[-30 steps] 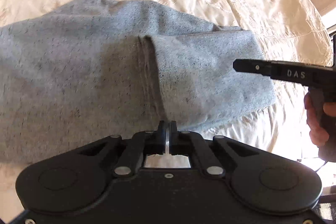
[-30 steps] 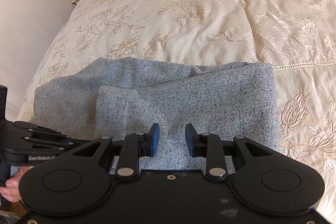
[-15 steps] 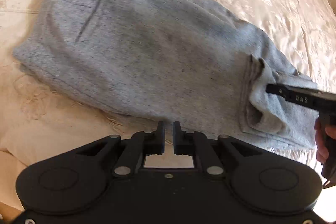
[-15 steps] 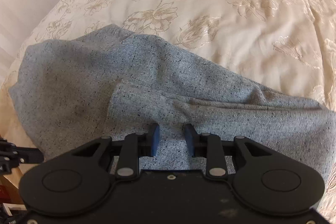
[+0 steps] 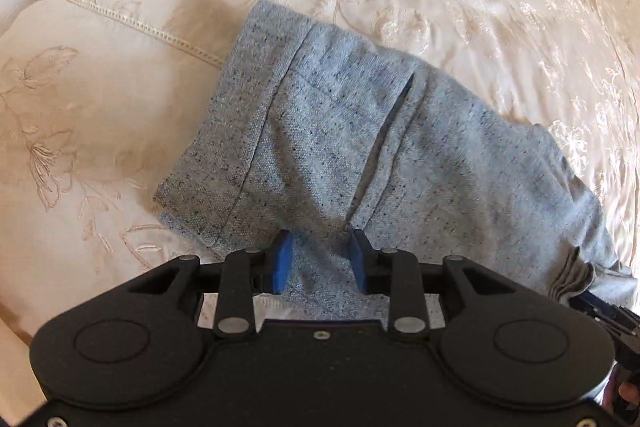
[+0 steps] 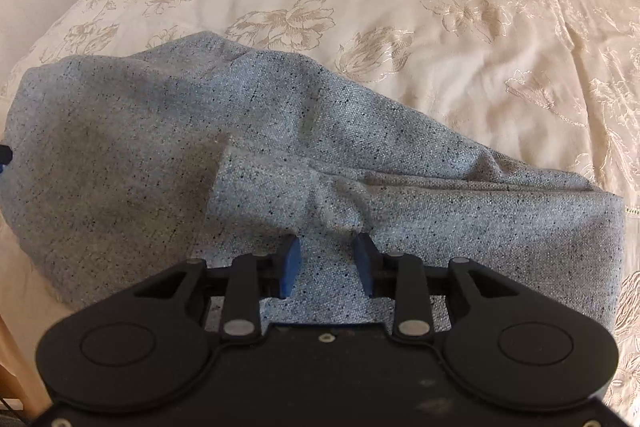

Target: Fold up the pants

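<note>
Both tongs, left [image 5: 320, 259] and right [image 6: 326, 263], are hovering spread apart over the pants [image 5: 360, 147] lying on the bed [image 6: 440, 7].

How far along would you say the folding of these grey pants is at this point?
Done: the grey pants lie doubled into a compact bundle on the floral bedspread. In hand: left gripper and right gripper both sit open over the fabric, gripping nothing. Left: the top layer looks rumpled, so probably smoothing or one more fold.
</note>
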A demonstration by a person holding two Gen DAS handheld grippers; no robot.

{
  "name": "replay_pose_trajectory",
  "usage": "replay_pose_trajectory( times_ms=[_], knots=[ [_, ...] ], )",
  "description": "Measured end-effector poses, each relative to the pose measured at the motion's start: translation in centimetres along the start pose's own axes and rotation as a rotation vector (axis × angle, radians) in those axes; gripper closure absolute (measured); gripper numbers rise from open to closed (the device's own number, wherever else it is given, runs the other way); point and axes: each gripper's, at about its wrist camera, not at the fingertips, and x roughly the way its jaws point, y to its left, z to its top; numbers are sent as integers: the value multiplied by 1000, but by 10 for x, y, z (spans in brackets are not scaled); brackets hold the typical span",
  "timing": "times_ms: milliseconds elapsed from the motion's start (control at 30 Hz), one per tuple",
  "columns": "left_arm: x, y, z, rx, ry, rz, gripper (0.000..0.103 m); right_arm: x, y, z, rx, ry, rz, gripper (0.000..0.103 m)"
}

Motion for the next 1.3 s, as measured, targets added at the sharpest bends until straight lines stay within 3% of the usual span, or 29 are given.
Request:
replay_pose_trajectory(
  times_ms=[100,300,500,600,733,867,967,1300],
  knots=[
    [14,3,-12,30,32,0,58,3,7,0,4,5,-28,69],
    [16,-2,-28,67,13,0,47,1,5,5,22,33,-27,69],
    [12,1,-40,42,-25,-22,49,4,9,10,21,53,-51,69],
    [-5,12,-49,4,-78,-70,48,4,11,11,28,57,-64,69],
    [-3,40,-62,-81,-46,-75,47,3,12,10,40,62,-72,69],
    [5,70,-59,-239,-66,-191,46,4,14,11,37,67,-81,69],
    [10,85,-51,-331,-110,-226,46,6,15,13,31,71,-87,69],
    [20,87,-31,-336,-137,-273,44,8,21,15,22,83,-108,69]
  ],
)
